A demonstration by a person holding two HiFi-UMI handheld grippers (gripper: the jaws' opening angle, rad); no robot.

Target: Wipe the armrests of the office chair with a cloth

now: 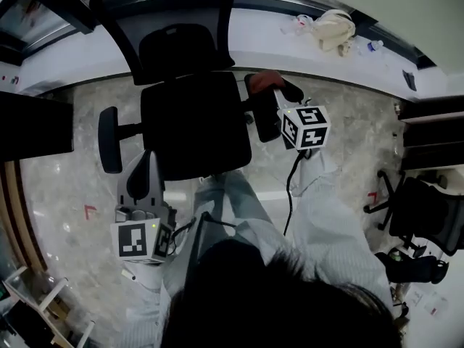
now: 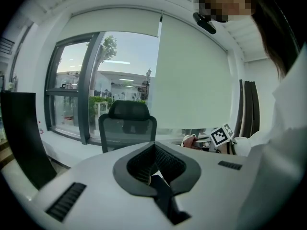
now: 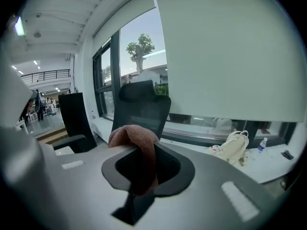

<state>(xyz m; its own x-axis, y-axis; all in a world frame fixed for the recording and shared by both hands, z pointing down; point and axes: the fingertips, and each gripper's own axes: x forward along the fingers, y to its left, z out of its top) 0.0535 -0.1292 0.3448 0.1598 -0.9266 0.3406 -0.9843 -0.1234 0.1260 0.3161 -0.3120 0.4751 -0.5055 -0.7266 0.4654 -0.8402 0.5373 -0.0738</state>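
Right gripper (image 3: 140, 163) jaws clamped on brown cloth (image 3: 135, 140), cloth bunched over top of jaws. In head view, right gripper (image 1: 272, 89) holds cloth (image 1: 263, 80) at rear end of right armrest (image 1: 265, 122) of office chair (image 1: 190, 125); contact not clear. Left gripper (image 2: 154, 170) jaws closed together, nothing between. It hangs by seat front corner, near left armrest (image 1: 109, 140), apart from it. Cream bag (image 1: 333, 27) on sill.
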